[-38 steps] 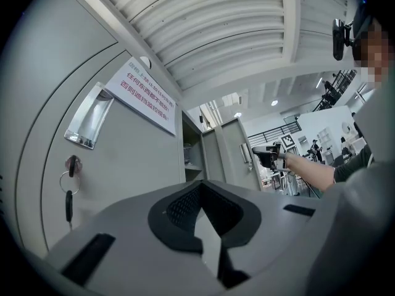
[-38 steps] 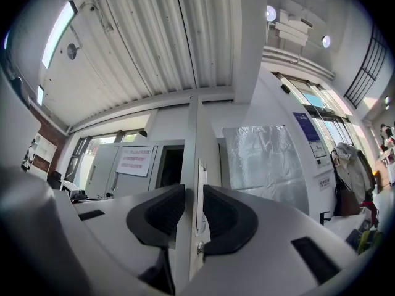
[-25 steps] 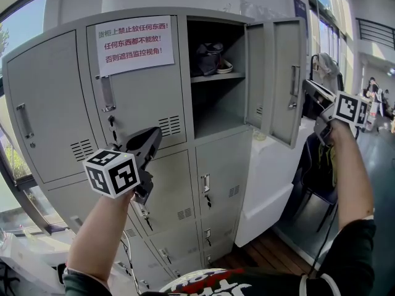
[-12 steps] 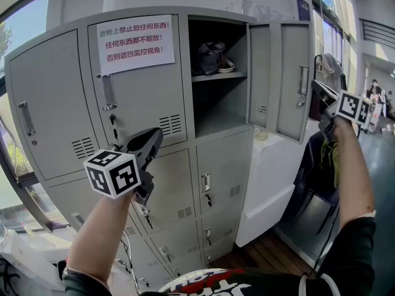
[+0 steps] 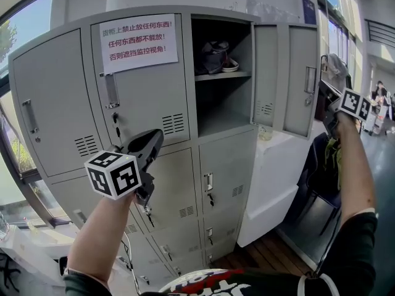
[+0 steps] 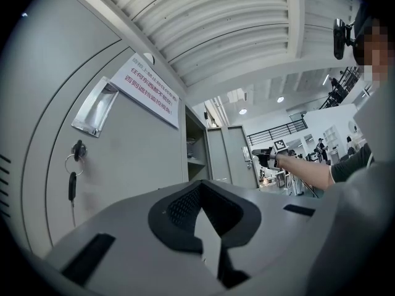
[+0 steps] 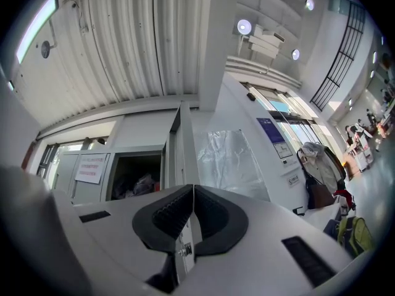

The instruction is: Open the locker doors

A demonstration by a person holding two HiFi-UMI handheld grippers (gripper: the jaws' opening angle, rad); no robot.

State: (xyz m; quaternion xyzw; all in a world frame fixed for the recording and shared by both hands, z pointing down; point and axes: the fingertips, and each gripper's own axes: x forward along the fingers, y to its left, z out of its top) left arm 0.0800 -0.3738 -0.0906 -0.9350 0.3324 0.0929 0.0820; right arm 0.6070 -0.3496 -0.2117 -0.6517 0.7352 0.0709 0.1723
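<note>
Two closed, empty tongs: right gripper [image 5: 325,94], jaws just shut on nothing, holds no door; open locker door [image 5: 299,48] may swing back, while left gripper [image 5: 154,137] hovers idle.

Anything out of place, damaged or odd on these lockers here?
Nothing looks damaged or spilled. The top right door stands open with shoes on the shelf inside, and a key dangles from the lock under the notice.

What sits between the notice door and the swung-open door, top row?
An open compartment with a dark bag on its shelf, shown in the head view.
</note>
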